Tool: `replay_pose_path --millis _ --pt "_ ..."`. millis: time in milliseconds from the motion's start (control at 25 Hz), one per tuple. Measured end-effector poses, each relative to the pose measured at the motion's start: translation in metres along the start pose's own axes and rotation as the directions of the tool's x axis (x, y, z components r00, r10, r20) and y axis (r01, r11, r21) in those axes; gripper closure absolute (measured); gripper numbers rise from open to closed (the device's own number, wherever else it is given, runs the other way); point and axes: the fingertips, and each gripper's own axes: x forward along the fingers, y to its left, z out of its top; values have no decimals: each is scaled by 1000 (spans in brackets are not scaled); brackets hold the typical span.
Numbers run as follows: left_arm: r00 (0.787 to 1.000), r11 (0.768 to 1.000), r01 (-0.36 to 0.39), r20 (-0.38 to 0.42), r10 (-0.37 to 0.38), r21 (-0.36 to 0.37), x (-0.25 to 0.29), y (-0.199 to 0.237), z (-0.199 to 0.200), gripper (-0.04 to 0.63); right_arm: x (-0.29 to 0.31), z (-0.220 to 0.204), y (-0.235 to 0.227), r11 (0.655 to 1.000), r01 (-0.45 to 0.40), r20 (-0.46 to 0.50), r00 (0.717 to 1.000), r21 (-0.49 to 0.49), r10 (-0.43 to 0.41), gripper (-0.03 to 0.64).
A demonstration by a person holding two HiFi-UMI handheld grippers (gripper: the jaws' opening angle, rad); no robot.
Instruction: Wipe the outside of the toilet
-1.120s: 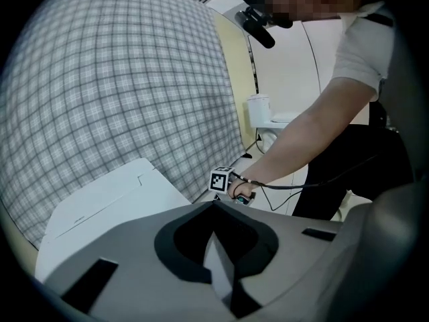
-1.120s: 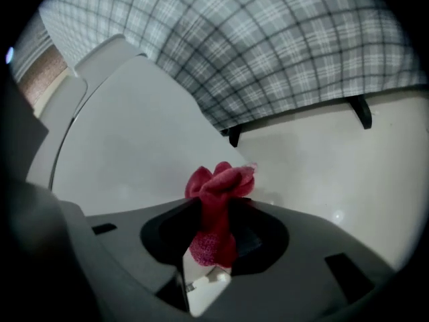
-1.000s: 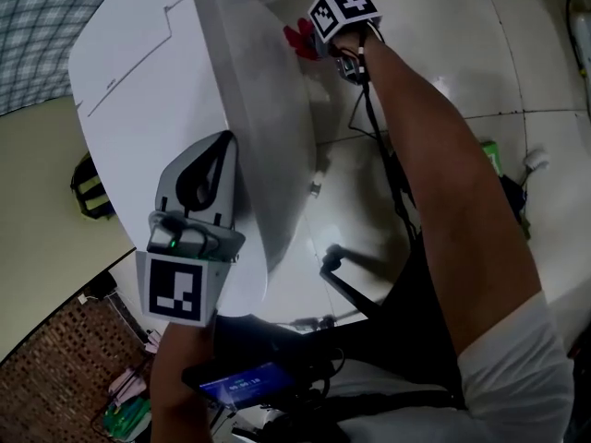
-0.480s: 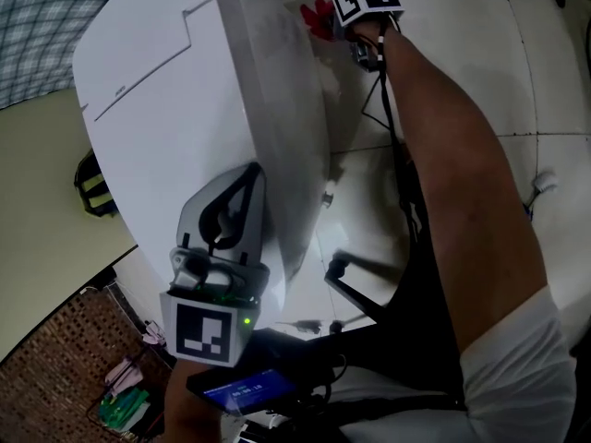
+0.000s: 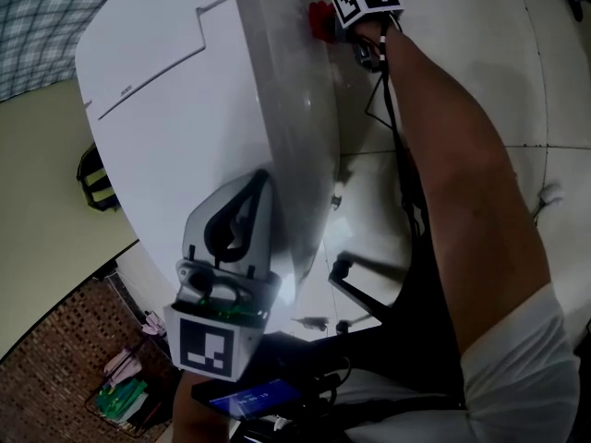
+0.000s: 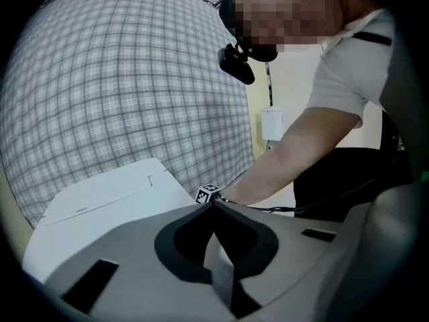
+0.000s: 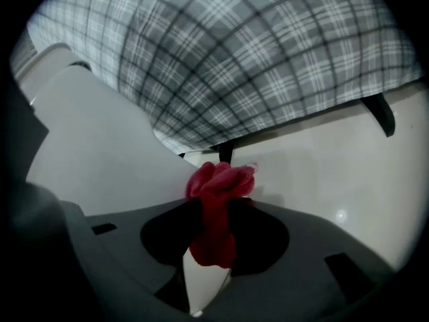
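The white toilet (image 5: pixel 185 90) fills the left and middle of the head view, and its smooth side runs past the right gripper view at the left (image 7: pixel 94 153). My right gripper (image 5: pixel 323 24) is at the top, shut on a red cloth (image 7: pixel 218 193) bunched at its tips. The cloth (image 5: pixel 319 18) lies against the toilet's right side, close to the floor. My left gripper (image 5: pixel 261 178) hangs over the toilet's near edge, shut with nothing between its fingers. In the left gripper view the toilet top (image 6: pixel 100 200) lies just beyond the closed jaws.
A plaid wall (image 7: pixel 255 66) stands behind the toilet. Pale floor tiles (image 5: pixel 462 44) lie to the right, crossed by a black cable (image 5: pixel 392 137). A black stand (image 5: pixel 342 275) and a lit screen (image 5: pixel 254 397) are near my body. A woven basket (image 5: pixel 55 367) sits at lower left.
The right gripper has slid the red cloth along the toilet's side, farther from me. The view has shifted, so the left gripper sits lower and further right in it.
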Motion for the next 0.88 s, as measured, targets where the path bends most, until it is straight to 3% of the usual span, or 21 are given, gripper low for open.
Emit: replay_pose_path --millis 280,560,880 --pt "1000 1000 -4 2 4 0 1 1 1 604 13 -34 5 998 -2 -135 991 -63 -7 477" --pt "1000 1000 -5 3 5 -4 2 2 2 604 23 -79 7 991 -28 -289 957 -130 -11 477" --pt "1000 1000 -3 1 3 0 3 2 2 604 23 -94 10 992 -23 -331 943 -126 -20 478"
